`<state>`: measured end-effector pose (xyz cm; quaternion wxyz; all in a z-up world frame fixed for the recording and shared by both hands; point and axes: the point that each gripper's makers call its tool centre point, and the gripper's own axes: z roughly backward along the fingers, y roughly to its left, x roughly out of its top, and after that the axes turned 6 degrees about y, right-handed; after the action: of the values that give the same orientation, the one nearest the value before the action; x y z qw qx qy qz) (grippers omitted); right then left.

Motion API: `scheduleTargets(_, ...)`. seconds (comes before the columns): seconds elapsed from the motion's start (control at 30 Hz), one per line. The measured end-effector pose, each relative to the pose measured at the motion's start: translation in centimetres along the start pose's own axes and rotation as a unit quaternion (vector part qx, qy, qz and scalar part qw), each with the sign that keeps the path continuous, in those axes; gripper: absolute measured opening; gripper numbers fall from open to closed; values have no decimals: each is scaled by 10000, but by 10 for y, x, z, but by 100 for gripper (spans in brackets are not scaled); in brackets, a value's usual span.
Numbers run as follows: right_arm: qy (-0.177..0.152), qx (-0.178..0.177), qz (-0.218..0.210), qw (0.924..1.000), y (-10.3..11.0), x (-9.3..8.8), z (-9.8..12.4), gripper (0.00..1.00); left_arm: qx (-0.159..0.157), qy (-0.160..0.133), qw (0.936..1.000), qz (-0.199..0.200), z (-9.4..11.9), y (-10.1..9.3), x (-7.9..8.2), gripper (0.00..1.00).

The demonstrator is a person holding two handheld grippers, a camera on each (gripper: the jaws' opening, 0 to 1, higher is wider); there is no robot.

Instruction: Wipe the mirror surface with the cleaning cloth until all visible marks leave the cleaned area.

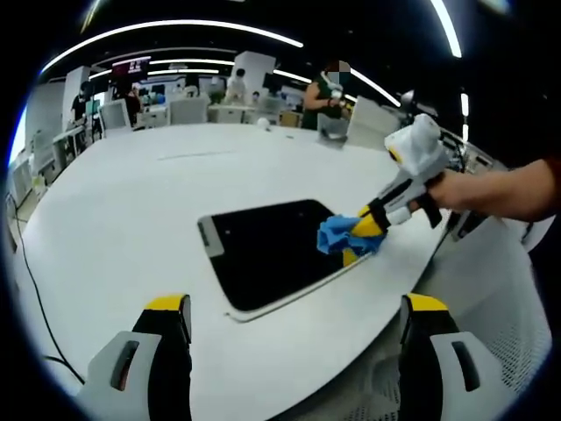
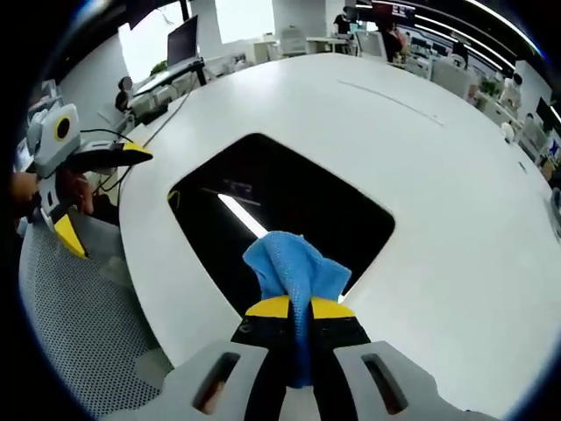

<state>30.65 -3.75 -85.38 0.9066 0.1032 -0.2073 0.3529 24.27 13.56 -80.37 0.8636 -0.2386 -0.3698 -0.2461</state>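
Right gripper clenched on blue cleaning cloth, pressed on mirror near edge; left gripper released, hovering near mirror.

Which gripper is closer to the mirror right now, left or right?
Right. The right gripper, shut on the blue cloth, is pressing it onto the mirror near one edge. The left gripper is open, held back off the mirror near the table's edge.
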Motion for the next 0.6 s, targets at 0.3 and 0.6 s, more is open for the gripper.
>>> scheduleTargets(0.3,-32,-3,-166,9999,-14,11,-5,1,8,46,9999,-96,0,0,-1,100)
scheduleTargets(0.6,-36,-22,-185,9998,-26,21,-10,1,4,70,10000,-70,0,1,-2,100)
